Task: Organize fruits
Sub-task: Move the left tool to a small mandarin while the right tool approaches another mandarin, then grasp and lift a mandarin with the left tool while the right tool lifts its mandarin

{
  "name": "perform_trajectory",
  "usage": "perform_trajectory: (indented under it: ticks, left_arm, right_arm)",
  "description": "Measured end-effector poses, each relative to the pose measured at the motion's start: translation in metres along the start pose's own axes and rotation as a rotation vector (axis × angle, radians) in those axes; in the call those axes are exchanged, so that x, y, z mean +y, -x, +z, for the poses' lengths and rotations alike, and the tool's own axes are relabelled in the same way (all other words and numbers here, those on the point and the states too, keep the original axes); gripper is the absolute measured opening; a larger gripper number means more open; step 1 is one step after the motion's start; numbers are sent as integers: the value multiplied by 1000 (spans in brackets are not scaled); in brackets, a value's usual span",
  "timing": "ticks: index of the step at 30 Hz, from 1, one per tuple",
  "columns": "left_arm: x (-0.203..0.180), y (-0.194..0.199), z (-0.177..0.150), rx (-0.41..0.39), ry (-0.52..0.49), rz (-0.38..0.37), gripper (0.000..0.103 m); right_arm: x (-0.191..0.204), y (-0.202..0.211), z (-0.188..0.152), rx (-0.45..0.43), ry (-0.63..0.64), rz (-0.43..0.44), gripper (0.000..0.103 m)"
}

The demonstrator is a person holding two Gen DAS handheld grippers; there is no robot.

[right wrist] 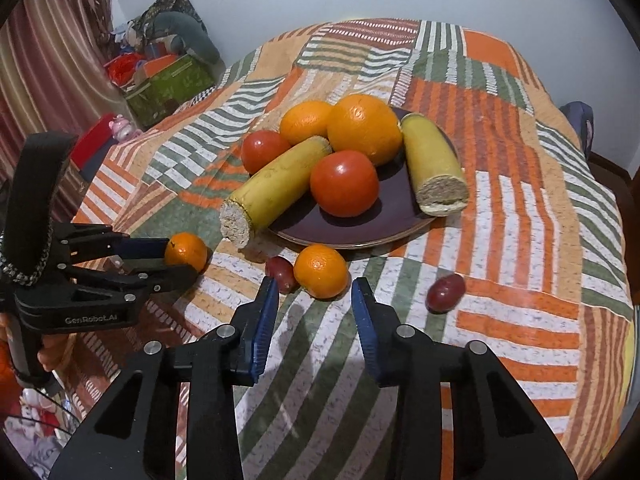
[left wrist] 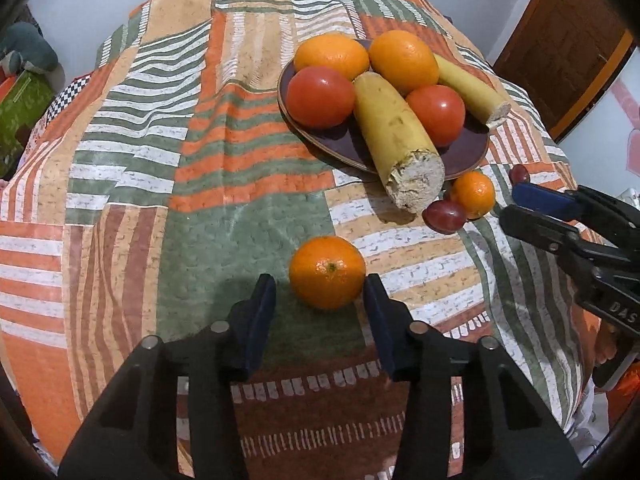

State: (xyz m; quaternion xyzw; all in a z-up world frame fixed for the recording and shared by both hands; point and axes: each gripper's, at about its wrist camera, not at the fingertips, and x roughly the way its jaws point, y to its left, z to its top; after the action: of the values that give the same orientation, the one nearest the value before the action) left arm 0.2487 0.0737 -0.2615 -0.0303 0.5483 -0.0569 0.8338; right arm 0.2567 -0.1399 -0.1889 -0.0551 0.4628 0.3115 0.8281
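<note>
- Fruits lie ahead of both my jaws on the patchwork cloth [left wrist: 248,208].
- Left wrist view: my left gripper [left wrist: 320,292] stands with its jaws apart, and a mandarin [left wrist: 327,272] sits on the cloth at their tips, its right side just at the right pad.
- Beyond it, up and right, the plate [left wrist: 466,152] holds two oranges, two tomatoes and two cut banana pieces; the near banana [left wrist: 396,136] overhangs the rim toward me.
- Right of that end lie a second mandarin [left wrist: 473,194] and a grape [left wrist: 445,216], touching.
- Right wrist view: my right gripper [right wrist: 315,284] is spread wide, with that second mandarin just ahead between the tips, not gripped.
- Another grape [right wrist: 445,292] lies to the right, apart.
- My left gripper shows far left, its fingers either side of the first mandarin.
</note>
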Motion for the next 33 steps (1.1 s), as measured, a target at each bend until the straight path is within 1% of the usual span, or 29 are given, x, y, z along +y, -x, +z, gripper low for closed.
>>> perform_trajectory:
  ticks: [3, 13, 18, 20, 26, 33]
  left_arm:
    - [-1, 0, 1, -3, -2, -13, 38]
    - [-3, -1, 3, -12, -2, -35, 38]
    - [-3, -1, 1, -16, -6, -30, 37]
    - [-4, 0, 0, -15, -6, -29, 37]
    - [-2, 7, 0, -23, -2, -27, 37]
    - [-2, 25, 4, -58, 2, -26, 37]
  right_arm:
    - [-1, -7, 2, 8, -8, -5, 34]
    - [-2, -21, 5, 30, -6, -9, 34]
    - [0, -22, 8, 30, 6, -20, 34]
    - [0, -24, 10, 31, 5, -20, 32]
    - [2, -22, 9, 23, 15, -31, 31]
    - [4, -9, 9, 4, 17, -27, 31]
